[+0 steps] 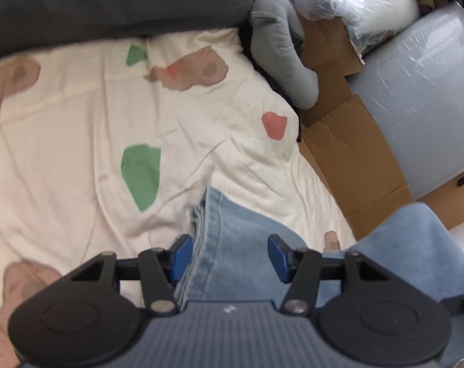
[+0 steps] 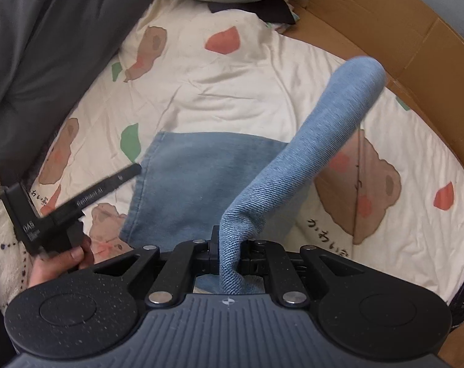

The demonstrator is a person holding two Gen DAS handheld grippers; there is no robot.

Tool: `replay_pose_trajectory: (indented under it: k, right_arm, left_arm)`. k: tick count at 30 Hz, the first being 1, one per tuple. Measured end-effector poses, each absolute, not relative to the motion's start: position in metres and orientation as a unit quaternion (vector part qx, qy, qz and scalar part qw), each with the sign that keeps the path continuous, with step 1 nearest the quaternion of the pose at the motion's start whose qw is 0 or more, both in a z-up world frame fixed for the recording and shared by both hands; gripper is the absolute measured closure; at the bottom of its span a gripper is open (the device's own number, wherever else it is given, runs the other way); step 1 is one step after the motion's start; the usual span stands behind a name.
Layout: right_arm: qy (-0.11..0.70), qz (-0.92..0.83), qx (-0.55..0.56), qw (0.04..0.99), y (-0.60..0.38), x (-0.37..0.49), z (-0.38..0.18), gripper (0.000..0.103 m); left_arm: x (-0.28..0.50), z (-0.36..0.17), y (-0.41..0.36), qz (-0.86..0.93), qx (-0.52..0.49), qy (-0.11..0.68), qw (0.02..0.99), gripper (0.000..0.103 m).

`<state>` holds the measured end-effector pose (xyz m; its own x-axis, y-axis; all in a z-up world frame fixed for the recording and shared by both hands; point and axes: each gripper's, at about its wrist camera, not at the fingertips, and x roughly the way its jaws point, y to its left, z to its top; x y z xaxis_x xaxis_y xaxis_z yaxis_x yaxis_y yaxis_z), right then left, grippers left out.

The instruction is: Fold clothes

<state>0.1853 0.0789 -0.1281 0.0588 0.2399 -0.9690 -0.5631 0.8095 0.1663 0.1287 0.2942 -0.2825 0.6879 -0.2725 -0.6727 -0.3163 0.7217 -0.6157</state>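
Through the left wrist view, our left claw (image 1: 228, 256) stands spread, its blue pads astride the hem of the light denim jeans (image 1: 232, 239) without pressing them; the denim lies on the cream printed bedsheet (image 1: 78, 141) beside the cardboard box (image 1: 348, 159). We should pin this hem flat so the fold lands square. Through the right wrist view, our right claw (image 2: 230, 254) is pressed together, pinching a bunched strip of the jeans (image 2: 308, 141) that arches up over the flat part on the bedsheet (image 2: 232, 76). We judge the lifted end should be carried across evenly and laid edge to edge. The right claw points steeply down; the person's hand (image 2: 60, 260) grips the left tool's handle, angled toward the denim.
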Motion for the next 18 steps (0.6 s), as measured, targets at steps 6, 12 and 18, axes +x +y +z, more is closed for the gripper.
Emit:
replay_pose_trajectory:
  k: [6,12,18]
  right_arm:
    - [0.624,0.287,-0.124,0.716,0.100,0.173,-0.139,0.097]
    - [0.622,0.303,-0.115,0.712,0.125,0.159,-0.159,0.097]
    - [0.610,0.315,-0.120,0.717,0.150,0.145,-0.183,0.097]
  left_arm:
    - [0.118,-0.290,0.304,0.024,-0.389,0.390,0.834,0.048]
    - [0.114,-0.290,0.308,0.034,-0.386,0.386,0.837,0.048]
    - [0.104,-0.296,0.305,0.041,-0.386,0.392,0.834,0.054]
